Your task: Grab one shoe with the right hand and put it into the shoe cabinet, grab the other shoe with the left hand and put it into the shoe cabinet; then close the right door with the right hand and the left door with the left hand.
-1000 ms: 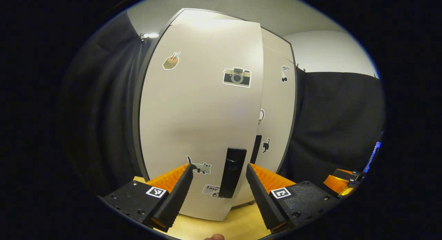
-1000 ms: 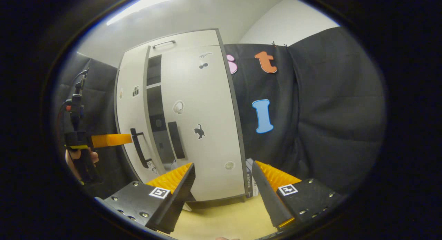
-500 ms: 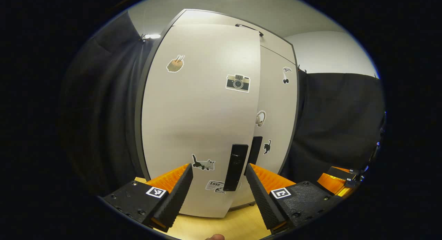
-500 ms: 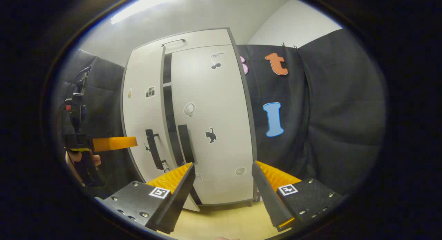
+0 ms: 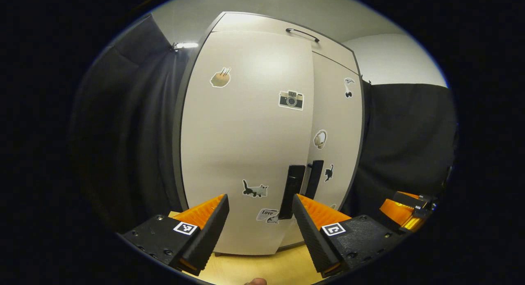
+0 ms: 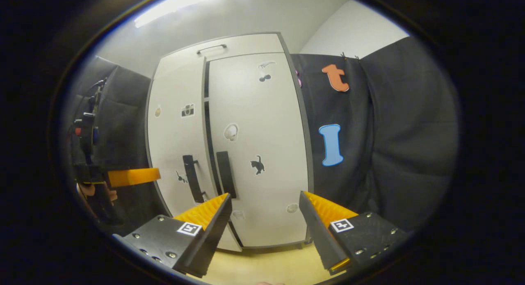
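Note:
The pale shoe cabinet stands in front of me, stickers on both doors. In the left gripper view its left door is almost flush, its black handle just beyond my open left gripper and apart from the fingers. The right door lies closed beside it. In the right gripper view a thin dark slit runs between the left door and the right door. My right gripper is open and holds nothing, a short way from the doors. The doors hide the cabinet's inside.
Light wooden floor runs under the cabinet. Black cloth walls close in on both sides. The left gripper and the hand holding it show at the left of the right gripper view; the right gripper shows low right in the left gripper view.
The left door has swung towards the cabinet, and the dark gap between the doors has shrunk to a slit. Both grippers stay open and have drawn back slightly.

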Available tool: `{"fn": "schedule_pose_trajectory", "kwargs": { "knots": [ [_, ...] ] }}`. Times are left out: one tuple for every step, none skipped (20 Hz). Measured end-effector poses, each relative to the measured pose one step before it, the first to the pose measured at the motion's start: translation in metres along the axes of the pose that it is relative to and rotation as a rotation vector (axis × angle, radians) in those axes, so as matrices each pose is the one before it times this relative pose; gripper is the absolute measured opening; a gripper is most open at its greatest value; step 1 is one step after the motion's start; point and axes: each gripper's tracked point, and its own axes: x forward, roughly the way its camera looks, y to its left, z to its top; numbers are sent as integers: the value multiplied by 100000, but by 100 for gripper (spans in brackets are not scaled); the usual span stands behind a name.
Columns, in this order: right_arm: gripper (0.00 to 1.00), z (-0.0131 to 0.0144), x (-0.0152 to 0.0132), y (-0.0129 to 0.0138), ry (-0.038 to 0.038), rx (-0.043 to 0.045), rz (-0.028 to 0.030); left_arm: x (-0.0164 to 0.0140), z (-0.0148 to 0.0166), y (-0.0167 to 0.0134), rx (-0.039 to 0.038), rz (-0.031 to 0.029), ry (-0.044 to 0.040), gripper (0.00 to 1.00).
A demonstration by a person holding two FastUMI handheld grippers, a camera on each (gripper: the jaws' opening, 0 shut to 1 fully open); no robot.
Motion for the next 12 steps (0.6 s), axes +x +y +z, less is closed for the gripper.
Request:
{"fn": "schedule_pose_trajectory", "kwargs": {
  "knots": [
    [98, 253, 443, 311, -238, -667, 207, -139, -65, 111, -20, 866, 309, 95],
    [98, 144, 341, 513, -129, -749, 688, -106, -72, 56, -266, 538, 285, 95],
    [98, 351, 273, 496, -461, -613, 973, -117, -51, 28, -143, 397, 194, 95],
    [98, 361, 271, 303, -856, -437, 1026, -40, 8, 43, -59, 481, 120, 95],
    [98, 250, 371, 360, -383, -209, 981, -95, -45, 128, -67, 753, 32, 95],
    [98, 137, 416, 311, -206, -130, 870, -104, 35, 99, 19, 797, 1, 94],
    [98, 87, 285, 284, -160, -77, 784, -57, -20, 126, 8, 747, -211, 94],
    [98, 73, 185, 177, 214, -25, 595, -123, 72, 177, 22, 866, -344, 94],
    [98, 26, 92, 180, -8, -102, 456, -64, -14, 141, 234, 891, -173, 94],
    [98, -22, 52, 129, 200, -129, 417, -38, -7, 158, 213, 756, -153, 94],
    [98, -12, 68, 130, 186, -18, 439, -36, -31, 85, -37, 639, 65, 95],
    [98, -58, -92, 45, 113, -27, 320, -108, -5, 38, -298, 457, -29, 95]
  ]
}}
